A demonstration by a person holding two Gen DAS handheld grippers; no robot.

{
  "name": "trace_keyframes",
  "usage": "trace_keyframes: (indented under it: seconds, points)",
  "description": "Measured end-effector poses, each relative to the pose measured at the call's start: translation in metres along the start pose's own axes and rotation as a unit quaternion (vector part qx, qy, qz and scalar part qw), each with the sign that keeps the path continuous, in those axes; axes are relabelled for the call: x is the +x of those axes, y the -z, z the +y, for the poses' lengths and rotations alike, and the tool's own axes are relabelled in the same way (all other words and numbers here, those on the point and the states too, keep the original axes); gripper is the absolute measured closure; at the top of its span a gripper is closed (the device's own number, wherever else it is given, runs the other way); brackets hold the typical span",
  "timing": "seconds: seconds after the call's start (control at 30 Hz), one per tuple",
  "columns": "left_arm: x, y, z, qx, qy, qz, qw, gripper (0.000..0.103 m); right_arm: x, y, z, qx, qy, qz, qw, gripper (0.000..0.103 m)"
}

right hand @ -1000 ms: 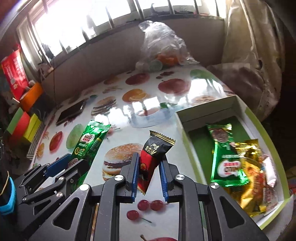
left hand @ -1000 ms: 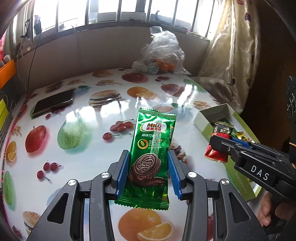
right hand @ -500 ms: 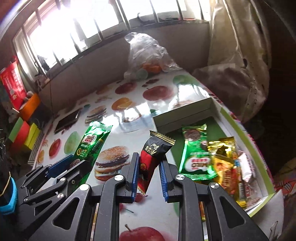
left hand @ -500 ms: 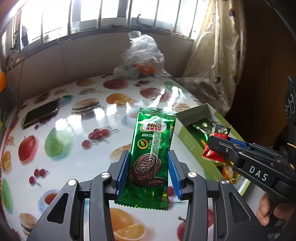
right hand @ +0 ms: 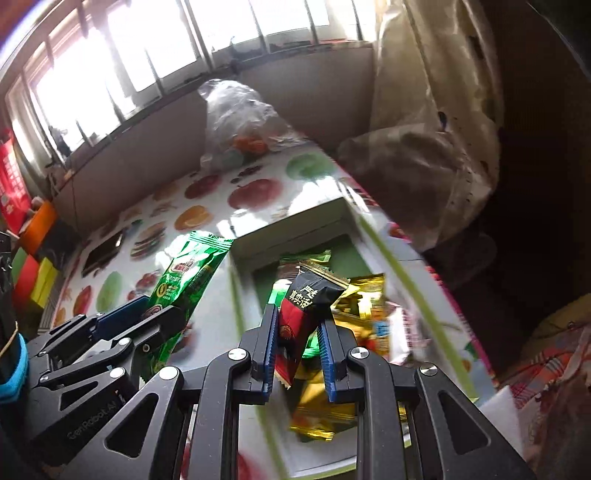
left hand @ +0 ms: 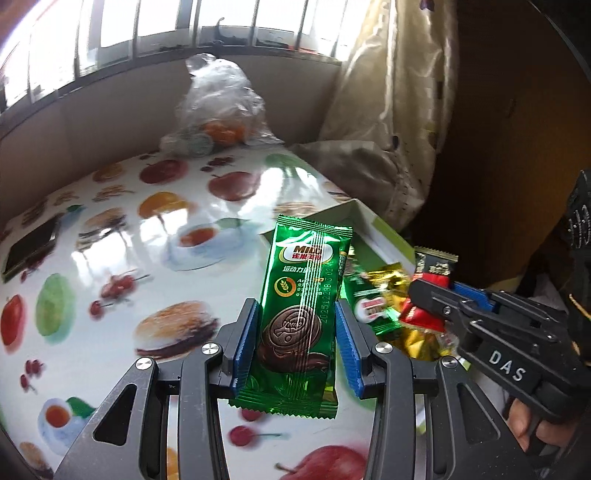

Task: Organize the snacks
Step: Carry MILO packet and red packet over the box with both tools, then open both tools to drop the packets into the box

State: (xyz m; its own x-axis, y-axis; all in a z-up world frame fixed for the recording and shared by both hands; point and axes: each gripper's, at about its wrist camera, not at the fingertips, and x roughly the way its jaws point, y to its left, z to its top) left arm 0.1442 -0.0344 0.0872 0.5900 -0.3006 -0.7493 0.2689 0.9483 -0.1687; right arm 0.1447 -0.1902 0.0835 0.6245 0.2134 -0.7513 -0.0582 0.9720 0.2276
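Several wrapped snacks already lie in the green-rimmed box (right hand: 424, 291) at the table (left hand: 110, 258) edge. Two more are in transit: the left tool (left hand: 299, 347) pinches a green Milo biscuit packet (left hand: 303, 295) near the box, the right tool (right hand: 297, 347) pinches a red-and-black candy packet (right hand: 306, 314) above it. Both remain unreleased.

Bright barred windows (left hand: 155, 33), beige wall below, pale curtain (left hand: 399, 92) at right — glossy fruit-print table (left hand: 122, 236)
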Motion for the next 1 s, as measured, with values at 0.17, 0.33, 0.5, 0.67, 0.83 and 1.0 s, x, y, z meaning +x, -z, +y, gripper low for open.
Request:
trace_keyframes:
  seconds: [0.17, 0.33, 0.5, 0.67, 0.83, 1.0]
  points:
    - [0.012, -0.005, -0.012, 0.002, 0.009, 0.010, 0.9999, 0.061, 0.001, -0.001, -0.015, 0.003, 0.006, 0.003, 1.000, 0.083]
    - [0.027, -0.007, -0.021, 0.004, 0.006, 0.025, 0.9997, 0.061, 0.005, -0.002, -0.025, 0.003, 0.008, 0.009, 1.000, 0.083]
    - [0.044, -0.010, -0.027, 0.009, 0.006, 0.037, 0.9993, 0.061, 0.017, -0.005, -0.030, -0.008, 0.008, 0.022, 1.000, 0.083]
    - [0.054, -0.009, -0.032, 0.012, 0.001, 0.047, 0.9988, 0.061, 0.029, -0.004, -0.036, -0.010, 0.005, 0.033, 0.999, 0.083]
    - [0.059, -0.010, -0.035, 0.016, -0.002, 0.050, 0.9986, 0.060, 0.037, -0.006, -0.043, -0.012, -0.007, 0.034, 0.999, 0.083]
    - [0.061, -0.012, -0.036, 0.014, -0.009, 0.049, 0.9987, 0.060, 0.044, -0.008, -0.047, -0.013, -0.013, 0.035, 0.999, 0.080]
